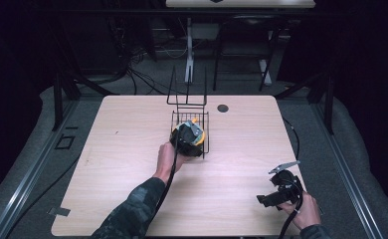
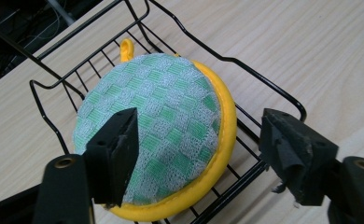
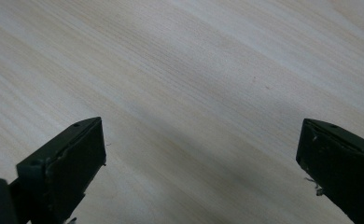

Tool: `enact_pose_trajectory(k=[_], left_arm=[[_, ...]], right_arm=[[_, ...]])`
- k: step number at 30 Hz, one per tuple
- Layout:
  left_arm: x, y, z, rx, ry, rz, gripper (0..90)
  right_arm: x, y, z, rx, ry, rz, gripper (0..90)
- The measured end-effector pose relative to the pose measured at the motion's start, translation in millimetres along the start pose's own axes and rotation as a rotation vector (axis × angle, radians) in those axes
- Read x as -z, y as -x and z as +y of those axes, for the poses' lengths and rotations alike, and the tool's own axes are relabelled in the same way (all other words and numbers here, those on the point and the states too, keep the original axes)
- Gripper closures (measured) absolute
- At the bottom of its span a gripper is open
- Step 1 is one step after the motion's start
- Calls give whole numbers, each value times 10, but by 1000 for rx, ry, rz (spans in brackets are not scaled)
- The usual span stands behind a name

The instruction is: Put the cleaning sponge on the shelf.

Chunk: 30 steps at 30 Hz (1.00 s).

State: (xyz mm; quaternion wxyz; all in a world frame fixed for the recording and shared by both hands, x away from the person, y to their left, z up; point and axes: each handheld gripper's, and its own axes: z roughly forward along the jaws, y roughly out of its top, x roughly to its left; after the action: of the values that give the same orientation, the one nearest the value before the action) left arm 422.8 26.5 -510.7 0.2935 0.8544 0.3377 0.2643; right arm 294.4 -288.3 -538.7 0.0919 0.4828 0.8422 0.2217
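A round pad with a green and white checked face and a yellow rim (image 2: 171,126) lies in a black wire basket (image 2: 245,65) at the middle of the table. My left gripper (image 2: 199,149) hovers over it, open, one jaw above the pad's face and the other outside the basket's edge. In the high view the left gripper (image 1: 188,134) covers most of the pad (image 1: 195,121) inside the basket (image 1: 206,130). My right gripper (image 1: 276,191) rests near the table's front right corner, open, above bare wood (image 3: 194,102).
The light wooden table (image 1: 122,149) has a dark round hole (image 1: 223,108) near its far edge. The basket's tall wire back (image 1: 187,89) rises behind it. Beyond the table stand desk legs and cables on a grey floor.
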Motion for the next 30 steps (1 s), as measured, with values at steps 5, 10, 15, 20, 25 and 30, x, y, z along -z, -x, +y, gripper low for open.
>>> enact_pose_trajectory(k=[5,10,15,20,25,30], left_arm=[[125,-17,-12,13,7,1,188],[277,-46,-40,14,4,1,147],[495,-105,-112,11,12,12,108],[719,-200,-232,11,9,35,68],[942,-290,-371,49,18,40,44],[1155,-398,-537,73,2,41,24]], right_arm=[[4,2,-1,-7,-8,2,8],[3,3,-9,-10,1,3,8],[7,3,-15,-10,-3,1,8],[11,3,-20,-9,-6,1,8],[14,-5,-19,-11,-6,5,8],[6,-6,-20,-17,-4,3,8]])
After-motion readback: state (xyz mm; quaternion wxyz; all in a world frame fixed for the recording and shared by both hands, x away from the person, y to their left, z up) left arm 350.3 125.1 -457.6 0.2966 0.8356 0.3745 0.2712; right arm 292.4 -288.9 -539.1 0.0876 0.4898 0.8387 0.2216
